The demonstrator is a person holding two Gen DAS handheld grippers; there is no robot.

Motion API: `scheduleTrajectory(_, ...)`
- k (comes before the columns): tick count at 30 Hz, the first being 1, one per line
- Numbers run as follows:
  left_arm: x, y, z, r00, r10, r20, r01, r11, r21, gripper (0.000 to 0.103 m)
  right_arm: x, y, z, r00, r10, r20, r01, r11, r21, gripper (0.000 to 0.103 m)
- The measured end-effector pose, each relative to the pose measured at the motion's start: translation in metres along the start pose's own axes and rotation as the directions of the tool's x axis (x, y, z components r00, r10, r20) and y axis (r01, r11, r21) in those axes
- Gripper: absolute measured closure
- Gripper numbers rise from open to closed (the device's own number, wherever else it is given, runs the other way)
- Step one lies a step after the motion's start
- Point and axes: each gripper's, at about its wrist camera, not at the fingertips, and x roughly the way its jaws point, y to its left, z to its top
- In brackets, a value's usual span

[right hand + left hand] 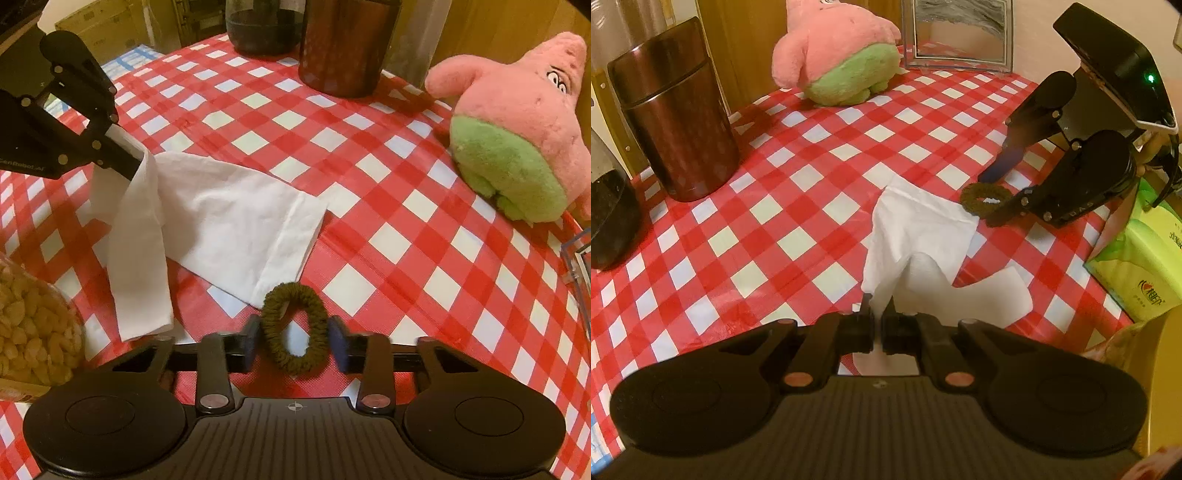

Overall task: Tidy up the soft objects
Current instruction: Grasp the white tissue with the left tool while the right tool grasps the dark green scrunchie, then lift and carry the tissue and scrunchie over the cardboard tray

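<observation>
Left claw (877,314): I pinched the white cloth (919,229), lifting it off the table (798,162).
Right claw (295,341): open, straddling the hair tie (294,326) to grab.

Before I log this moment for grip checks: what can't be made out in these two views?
- Right gripper: its pads flank the green hair tie; contact cannot be told in either view.
- White cloth: the pinched corner is hidden inside the left gripper.
- Plush toy: head cut off by the left view's top edge.
- Green tissue pack: print too small to read.
</observation>
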Motion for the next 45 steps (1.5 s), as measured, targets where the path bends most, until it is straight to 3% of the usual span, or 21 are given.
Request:
scheduleTrajectory(1,0.000,0.000,-0.001,1.000,-0.001,0.001,0.001,1.000,-0.004,0.100,-0.001,0.000,0.000,1.000,-0.004,0.002,0.004,1.000,0.001,0.084)
scheduleTrajectory(4,-0.001,-0.001,-0.001,1.000,0.001,0.005,-0.001,1.000,-0.013,0.100,-0.006,-0.001,-0.002,1.000,-0.017,0.007,0.017,1.000,0.007,0.087)
scheduleTrajectory(14,-0.032,0.002,0.010,0.998,0.042,0.047,-0.040,0.998,-0.049,0.100,-0.050,0.002,-0.004,0.993,-0.092,0.074,0.089,0.995,0.050,0.088)
scheduleTrajectory(28,-0.120,-0.016,0.031,0.980,0.154,0.124,-0.139,0.983,-0.119,0.100,-0.153,0.043,-0.026,0.964,-0.185,0.191,0.149,0.971,0.185,0.088)
scheduleTrajectory(37,-0.187,-0.049,0.032,0.963,0.169,0.211,-0.127,0.972,-0.197,0.100,-0.222,0.083,-0.053,0.942,-0.222,0.250,0.149,0.948,0.280,0.088)
scheduleTrajectory(45,-0.238,-0.091,0.025,0.937,0.166,0.307,-0.082,0.960,-0.268,0.100,-0.273,0.113,-0.082,0.924,-0.255,0.284,0.151,0.928,0.340,0.088)
